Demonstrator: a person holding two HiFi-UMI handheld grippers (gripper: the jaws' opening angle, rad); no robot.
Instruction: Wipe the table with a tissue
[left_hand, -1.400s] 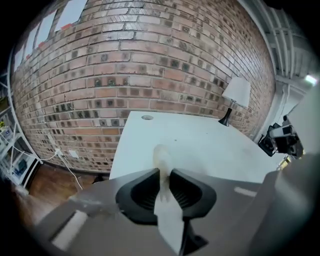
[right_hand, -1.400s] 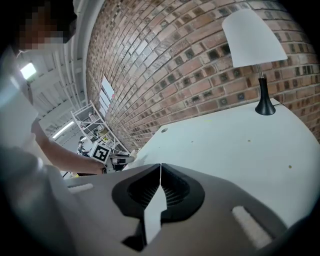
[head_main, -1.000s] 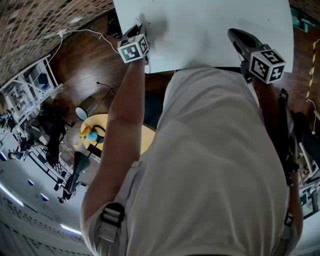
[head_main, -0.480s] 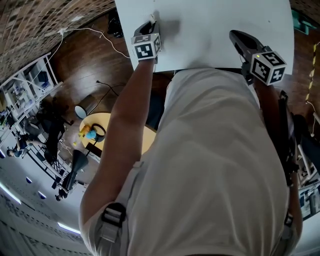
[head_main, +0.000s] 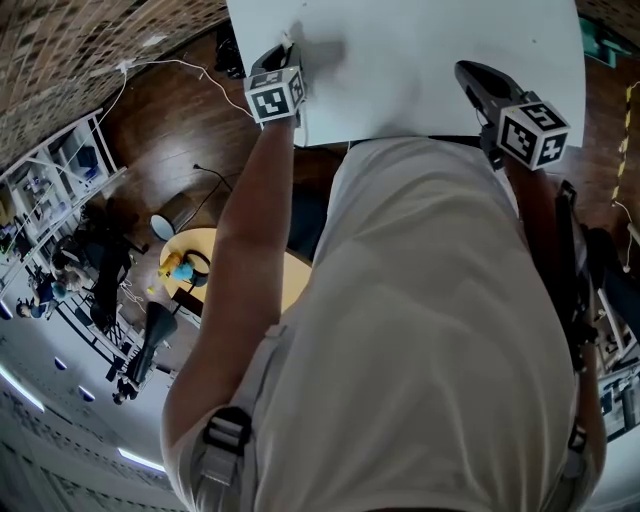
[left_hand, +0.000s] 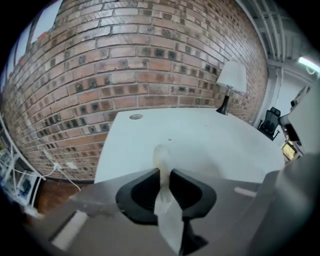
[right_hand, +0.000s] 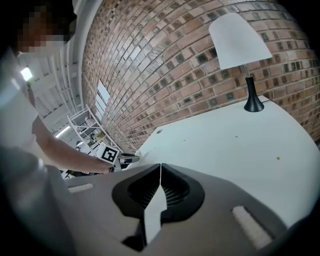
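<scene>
The white table (head_main: 420, 60) lies in front of me. My left gripper (head_main: 287, 50) is over its near left corner, shut on a crumpled white tissue (left_hand: 162, 162). In the left gripper view the tissue is pinched between the two dark jaws, and its tip pokes out toward the tabletop (left_hand: 215, 142). My right gripper (head_main: 468, 72) hangs over the table's near right part. Its jaws meet in a thin line with nothing between them (right_hand: 160, 167). The right gripper view also shows the left gripper (right_hand: 126, 159) far off at the table's edge.
A white-shaded lamp (right_hand: 240, 45) on a black stem stands at the table's far side by the brick wall (left_hand: 125, 55). A small round cap (left_hand: 135, 117) is set in the tabletop. Left of the table are wooden floor, a white cable (head_main: 190, 68) and a yellow round stool (head_main: 205, 265).
The left gripper with the tissue slid to the right along the table's near left corner, then came back left. The right gripper has kept still.
</scene>
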